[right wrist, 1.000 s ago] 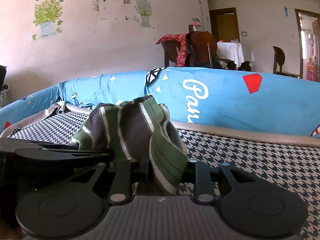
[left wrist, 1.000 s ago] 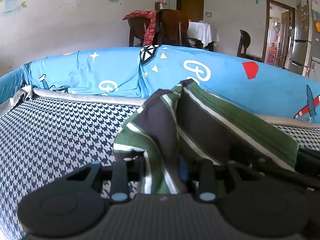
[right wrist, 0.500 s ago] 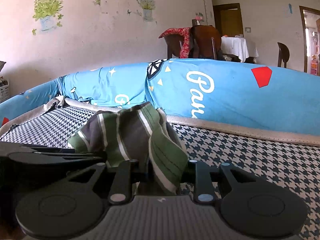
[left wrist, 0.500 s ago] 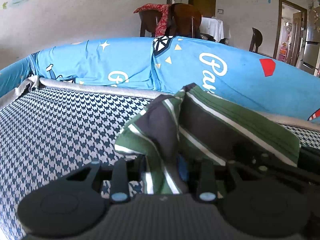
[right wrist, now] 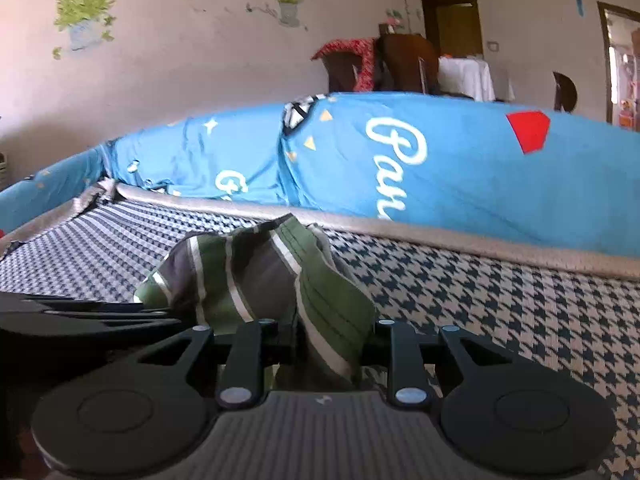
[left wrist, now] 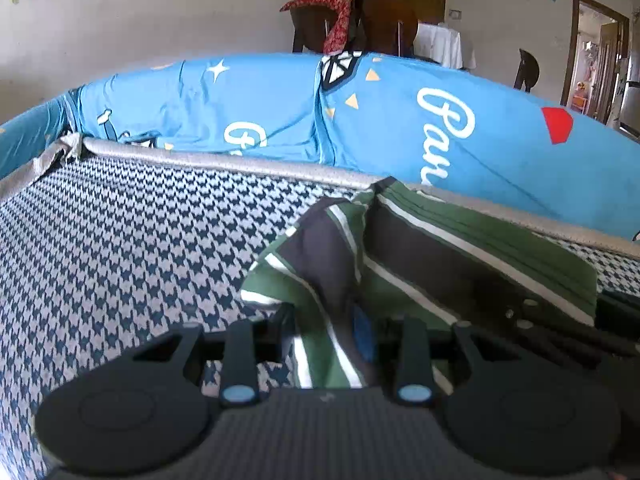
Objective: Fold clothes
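Note:
A green, dark grey and white striped garment (left wrist: 420,256) is bunched low over the houndstooth surface (left wrist: 120,240). My left gripper (left wrist: 332,340) is shut on one bunched edge of it. The same striped garment (right wrist: 256,276) fills the middle of the right wrist view, where my right gripper (right wrist: 324,344) is shut on another edge. Both grippers sit side by side: the right one's dark body (left wrist: 580,332) shows at the right of the left wrist view, and the left one's body (right wrist: 80,316) at the left of the right wrist view. The cloth hides the fingertips.
A blue printed cushion (left wrist: 360,120) rises as a wall along the far edge of the surface, with a grey piped border (left wrist: 240,164) below it. Behind it stand wooden chairs with a red cloth (left wrist: 332,12), a white-clothed table (right wrist: 472,76) and doorways.
Both grippers have sunk lower and moved forward toward the blue cushion, still holding the striped garment. The houndstooth surface and cushion fill more of each view.

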### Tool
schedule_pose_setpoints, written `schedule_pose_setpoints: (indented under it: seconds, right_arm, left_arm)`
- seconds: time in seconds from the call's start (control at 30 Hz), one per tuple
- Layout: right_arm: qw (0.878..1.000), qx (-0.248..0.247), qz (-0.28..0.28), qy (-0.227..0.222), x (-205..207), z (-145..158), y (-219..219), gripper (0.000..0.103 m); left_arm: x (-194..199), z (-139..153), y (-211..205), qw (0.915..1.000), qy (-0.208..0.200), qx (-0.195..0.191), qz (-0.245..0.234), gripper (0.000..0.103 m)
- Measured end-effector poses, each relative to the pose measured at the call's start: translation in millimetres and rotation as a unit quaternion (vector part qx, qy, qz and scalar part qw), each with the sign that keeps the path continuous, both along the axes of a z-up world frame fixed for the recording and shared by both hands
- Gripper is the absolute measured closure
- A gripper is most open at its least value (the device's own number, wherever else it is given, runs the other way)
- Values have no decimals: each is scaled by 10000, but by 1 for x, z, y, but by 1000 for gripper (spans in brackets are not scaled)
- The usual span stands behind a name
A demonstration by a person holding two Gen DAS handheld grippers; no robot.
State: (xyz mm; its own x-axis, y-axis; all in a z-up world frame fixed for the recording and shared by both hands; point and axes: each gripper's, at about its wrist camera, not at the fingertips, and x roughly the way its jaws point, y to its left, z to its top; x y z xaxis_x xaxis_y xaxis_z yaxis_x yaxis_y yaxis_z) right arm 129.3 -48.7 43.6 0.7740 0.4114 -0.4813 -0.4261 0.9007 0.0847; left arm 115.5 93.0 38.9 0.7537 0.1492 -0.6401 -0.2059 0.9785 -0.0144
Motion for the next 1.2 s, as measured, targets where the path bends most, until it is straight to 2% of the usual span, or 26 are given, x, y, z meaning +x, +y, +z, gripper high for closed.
schedule_pose_setpoints:
  seconds: [0.1,0.17,0.23,0.4,0.63,0.87,1.03,1.1,1.2]
  right_arm:
    - [9997,-60,-228,72,7,-5,-4,72]
    - [9989,-90,-445,66,11,-7,-9,60]
    - [9977,-120,-663,60,14,-8,-14,57]
    - [9965,135,-822,117,17,-1,-31,57]
    - [9986,260,-344,296,9,5,-23,57]
    - [9988,36,0,491,3,-4,-12,57]
    - [9982,3,-64,600,9,-12,-15,57]
    - [9984,-73,-89,547,9,-15,-15,57]
    - [9982,-313,-208,473,12,-20,-13,55]
  left_arm:
    - [2,-3,8,9998,94,-6,183,56]
    - [2,-4,15,9994,114,-20,329,48]
    - [2,-4,22,9988,134,-35,476,38]
    - [2,-6,39,9966,182,-70,798,37]
    - [2,-10,47,9955,206,-88,926,29]
    - [13,-25,53,9946,353,-176,956,27]
    - [18,-33,51,9936,451,-3,1032,18]
    - [19,-34,51,9928,450,128,1100,17]
    - [23,-37,55,9918,510,117,1166,15]
